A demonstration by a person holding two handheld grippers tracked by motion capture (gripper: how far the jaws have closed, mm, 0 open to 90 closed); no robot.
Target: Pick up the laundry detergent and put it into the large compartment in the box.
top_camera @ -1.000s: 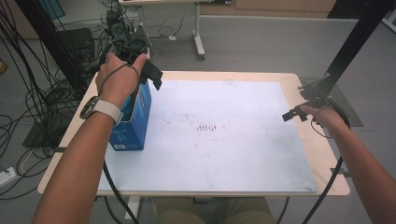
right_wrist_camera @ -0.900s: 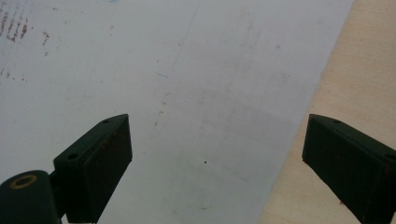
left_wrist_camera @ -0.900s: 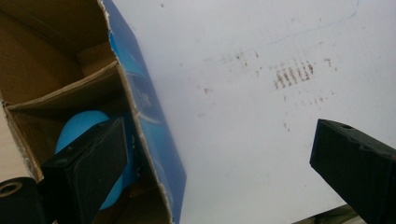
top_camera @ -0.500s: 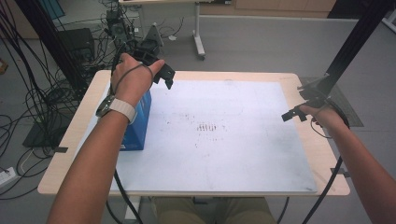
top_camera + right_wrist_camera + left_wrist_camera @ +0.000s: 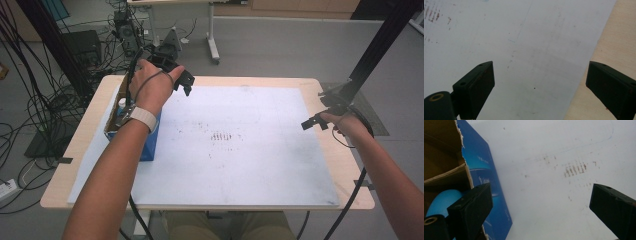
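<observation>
My left gripper [image 5: 184, 82] hangs open above the far end of a blue cardboard box [image 5: 150, 144], at the edge of the white mat [image 5: 250, 160]. In the left gripper view its jaws [image 5: 540, 195] stand wide apart with nothing between them. The box [image 5: 487, 185] lies to their left with its top torn open, and a light blue rounded object [image 5: 440, 201] sits inside. My right gripper [image 5: 312, 122] rests low at the mat's right edge. It is open too [image 5: 540, 70], with bare mat and wood beneath it.
The wooden table [image 5: 87, 132] carries the white mat, which has brown smudges [image 5: 222, 137] at its middle. A black frame post [image 5: 372, 55] rises just behind the right gripper. Cables and equipment [image 5: 125, 30] crowd the floor at the far left.
My left gripper has moved to the right, from above the box's far end toward the mat's edge. The right gripper has stayed where it was.
</observation>
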